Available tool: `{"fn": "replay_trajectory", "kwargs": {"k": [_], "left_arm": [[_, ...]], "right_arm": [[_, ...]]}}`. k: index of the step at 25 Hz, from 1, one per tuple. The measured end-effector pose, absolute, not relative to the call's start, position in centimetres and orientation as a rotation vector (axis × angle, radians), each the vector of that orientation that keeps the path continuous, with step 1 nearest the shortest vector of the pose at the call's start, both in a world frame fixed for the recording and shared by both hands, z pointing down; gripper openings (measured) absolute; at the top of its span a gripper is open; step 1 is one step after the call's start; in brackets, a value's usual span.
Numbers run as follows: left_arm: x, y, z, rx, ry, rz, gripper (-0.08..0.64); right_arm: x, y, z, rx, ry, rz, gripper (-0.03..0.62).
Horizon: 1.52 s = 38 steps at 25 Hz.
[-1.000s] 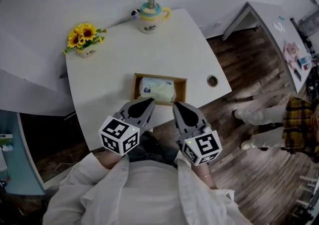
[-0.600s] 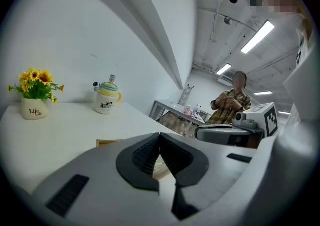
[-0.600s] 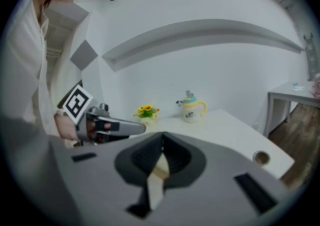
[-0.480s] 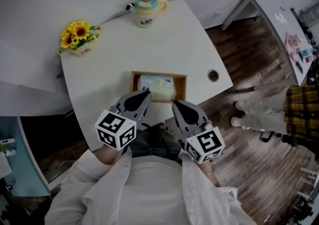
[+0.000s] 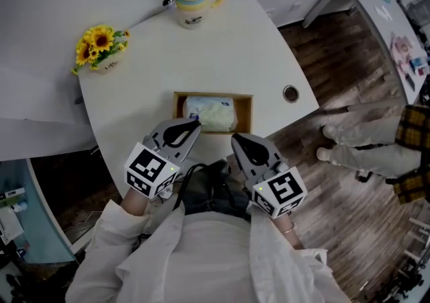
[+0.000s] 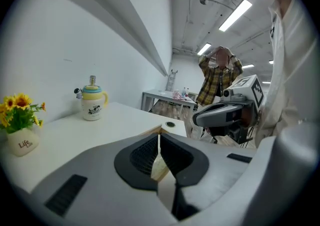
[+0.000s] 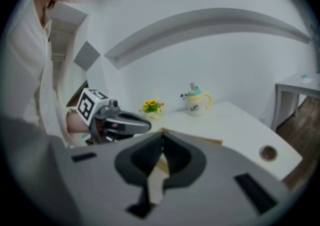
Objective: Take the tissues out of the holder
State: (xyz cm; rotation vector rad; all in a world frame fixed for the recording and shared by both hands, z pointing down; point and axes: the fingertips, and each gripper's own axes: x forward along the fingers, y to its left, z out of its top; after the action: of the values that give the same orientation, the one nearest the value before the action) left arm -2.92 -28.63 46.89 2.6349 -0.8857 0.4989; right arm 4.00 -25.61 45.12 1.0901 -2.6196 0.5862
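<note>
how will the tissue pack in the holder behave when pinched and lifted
The tissue pack looks soft and puffy, so it will likely squash and sag. Small and soft, it is probably light. It lies in the open-topped wooden holder with room beside it, so should lift free.

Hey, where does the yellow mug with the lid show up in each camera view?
Head view: yellow mug at top centre, near the far edge of the table.
Left gripper view: yellow mug left of centre.
Right gripper view: yellow mug right of centre.
Shared landmark: the sunflower pot, left of the mug in every view.
</note>
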Motion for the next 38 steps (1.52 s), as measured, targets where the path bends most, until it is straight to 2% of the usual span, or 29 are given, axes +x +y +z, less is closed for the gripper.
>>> {"fn": "replay_trajectory", "kwargs": {"k": [12,18,24,31,38], "left_arm": [[-2.7,-29.5,49.5,2.734,-0.800,0.795,0.020],[-2.2,-29.3,50.3,2.747,-0.740,0.907,0.071],[-2.2,-29.6,51.1,2.794,-0.747,1.031,0.077],[-1.5,-29.4,52.0,2.851,-0.655,1.194,0.141],[-1.5,-29.6,52.9,2.876,-0.640,1.304,0.141]], "right_arm": [[5.6,-26.6,46.5,1.153,-2.593,0.646,0.009],[5.8,-26.4,47.0,1.172,-2.583,0.680,0.009],[5.8,-26.2,47.2,1.169,-2.586,0.693,0.009],[6.3,-26.2,47.0,1.194,-2.584,0.699,0.009],[6.3,-26.4,46.9,1.205,-2.587,0.699,0.009]]}}
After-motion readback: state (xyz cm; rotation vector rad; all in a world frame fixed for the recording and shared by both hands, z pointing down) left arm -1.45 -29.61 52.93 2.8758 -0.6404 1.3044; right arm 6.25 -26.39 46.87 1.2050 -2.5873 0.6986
